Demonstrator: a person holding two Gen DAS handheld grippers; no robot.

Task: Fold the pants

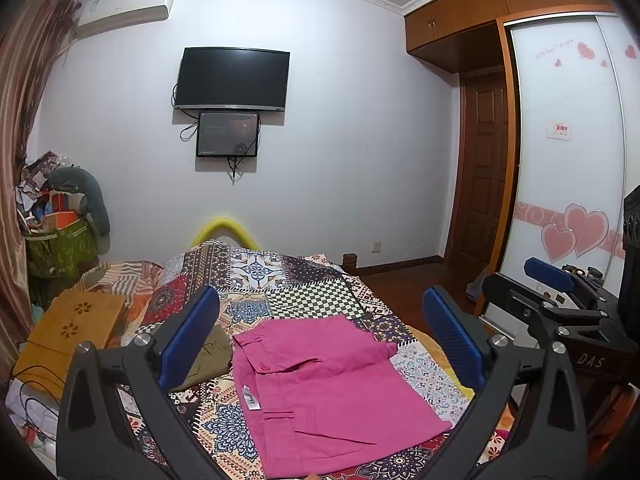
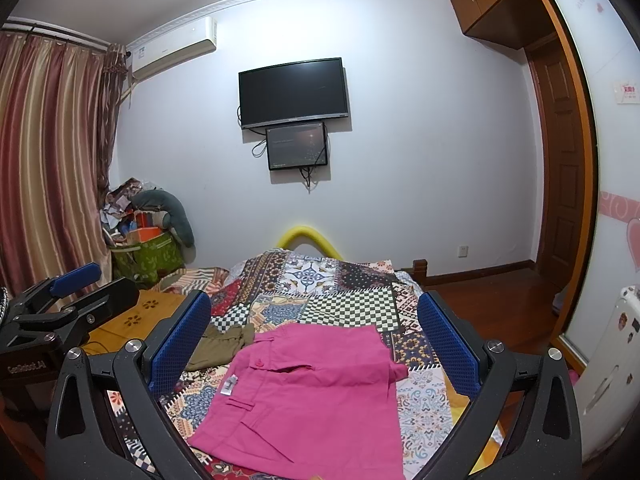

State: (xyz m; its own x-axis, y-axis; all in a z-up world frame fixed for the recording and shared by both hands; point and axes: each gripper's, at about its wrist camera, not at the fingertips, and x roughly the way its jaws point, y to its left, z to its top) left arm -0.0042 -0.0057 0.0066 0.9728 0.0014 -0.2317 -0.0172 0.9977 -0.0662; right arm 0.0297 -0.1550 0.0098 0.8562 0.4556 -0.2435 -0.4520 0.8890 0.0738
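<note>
Left wrist view: pink pants (image 1: 320, 392) lie folded on the bed (image 1: 312, 292).
Both grippers, left (image 1: 320, 344) and right (image 2: 316, 348), hover spread, empty; folding looks finished.

- The pants (image 1: 332, 392) are showing solid magenta pink, with a small white label (image 1: 251, 398).
- The bedspread (image 1: 316, 292) is displaying a patchwork of checks, florals and medallions in many colours.
- An olive-brown garment (image 2: 224, 346) is lying beside them.
- Both grippers, left gripper (image 1: 320, 340) and right gripper (image 2: 316, 344), are wearing blue pads on black frames.
- The curtain (image 2: 48, 160) is hanging in maroon and tan stripes.
</note>
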